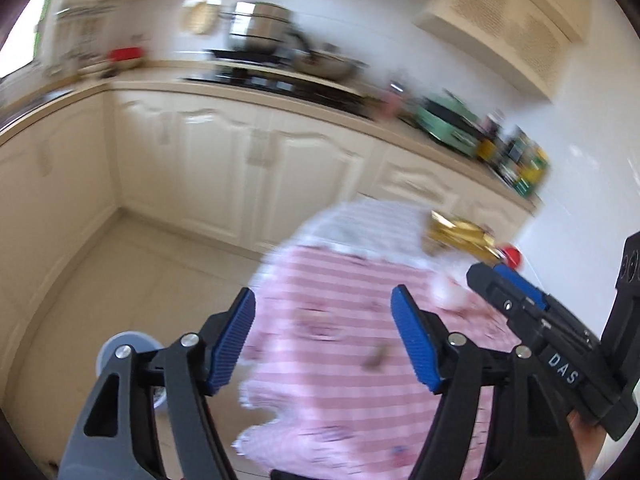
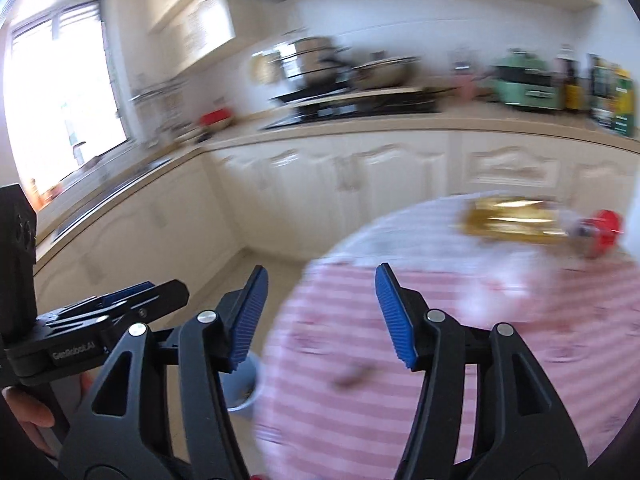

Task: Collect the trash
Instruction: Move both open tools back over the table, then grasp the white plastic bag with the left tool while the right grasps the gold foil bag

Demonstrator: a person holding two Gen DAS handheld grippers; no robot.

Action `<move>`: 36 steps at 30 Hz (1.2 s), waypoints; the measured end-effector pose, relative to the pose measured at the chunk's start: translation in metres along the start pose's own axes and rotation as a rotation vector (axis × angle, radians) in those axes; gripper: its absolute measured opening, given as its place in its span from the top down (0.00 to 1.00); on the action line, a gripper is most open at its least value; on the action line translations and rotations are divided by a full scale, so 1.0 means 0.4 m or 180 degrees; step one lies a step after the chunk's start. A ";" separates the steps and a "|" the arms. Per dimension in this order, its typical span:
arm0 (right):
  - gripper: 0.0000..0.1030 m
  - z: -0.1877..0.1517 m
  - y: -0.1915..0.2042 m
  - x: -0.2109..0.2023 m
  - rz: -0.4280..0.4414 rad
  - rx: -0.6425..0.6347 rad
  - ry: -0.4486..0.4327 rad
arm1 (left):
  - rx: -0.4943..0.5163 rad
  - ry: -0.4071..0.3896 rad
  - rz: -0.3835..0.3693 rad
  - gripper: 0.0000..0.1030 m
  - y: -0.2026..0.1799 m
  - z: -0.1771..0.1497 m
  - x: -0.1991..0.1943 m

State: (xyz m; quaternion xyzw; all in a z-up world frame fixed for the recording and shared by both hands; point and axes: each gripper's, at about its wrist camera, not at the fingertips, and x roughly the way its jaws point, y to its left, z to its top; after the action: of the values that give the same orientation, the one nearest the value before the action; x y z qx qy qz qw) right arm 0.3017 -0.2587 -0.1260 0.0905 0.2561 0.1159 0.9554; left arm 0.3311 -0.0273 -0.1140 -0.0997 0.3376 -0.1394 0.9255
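Note:
Both views are motion-blurred. A round table with a pink striped cloth (image 1: 340, 304) (image 2: 480, 340) sits below both grippers. A gold wrapper (image 1: 460, 236) (image 2: 512, 220) lies at its far edge beside a red-capped item (image 1: 512, 256) (image 2: 604, 228). A small dark scrap (image 1: 376, 360) (image 2: 356, 376) lies on the cloth between the fingers. A crumpled white piece (image 1: 444, 292) lies near the right gripper. My left gripper (image 1: 322, 340) is open and empty above the table's left edge. My right gripper (image 2: 320, 316) is open and empty; it also shows in the left wrist view (image 1: 520, 296).
A grey bin (image 1: 124, 348) (image 2: 244, 384) stands on the tiled floor left of the table. Cream kitchen cabinets (image 1: 240, 160) with a worktop carry pots, a hob, a green appliance (image 2: 524, 80) and bottles. A bright window (image 2: 60, 100) is at the left.

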 end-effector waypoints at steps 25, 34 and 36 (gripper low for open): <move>0.44 -0.059 -0.487 0.025 -0.0573 0.0700 0.0288 | 0.0102 0.0913 -0.0464 0.31 -0.329 0.012 0.550; 0.42 -0.030 -0.520 0.034 -0.0623 0.0743 0.0229 | 0.0221 0.1061 -0.0768 0.70 -0.328 -0.015 0.566; 0.41 -0.015 -0.520 0.042 -0.0611 0.0745 0.0204 | 0.0265 0.0968 -0.0763 0.79 -0.318 -0.018 0.530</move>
State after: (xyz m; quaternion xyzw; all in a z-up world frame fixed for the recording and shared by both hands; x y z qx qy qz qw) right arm 0.3493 -0.4526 -0.1874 0.1726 0.3058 -0.0038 0.9363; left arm 0.4577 -0.2168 -0.2104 -0.0787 0.4532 -0.2759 0.8440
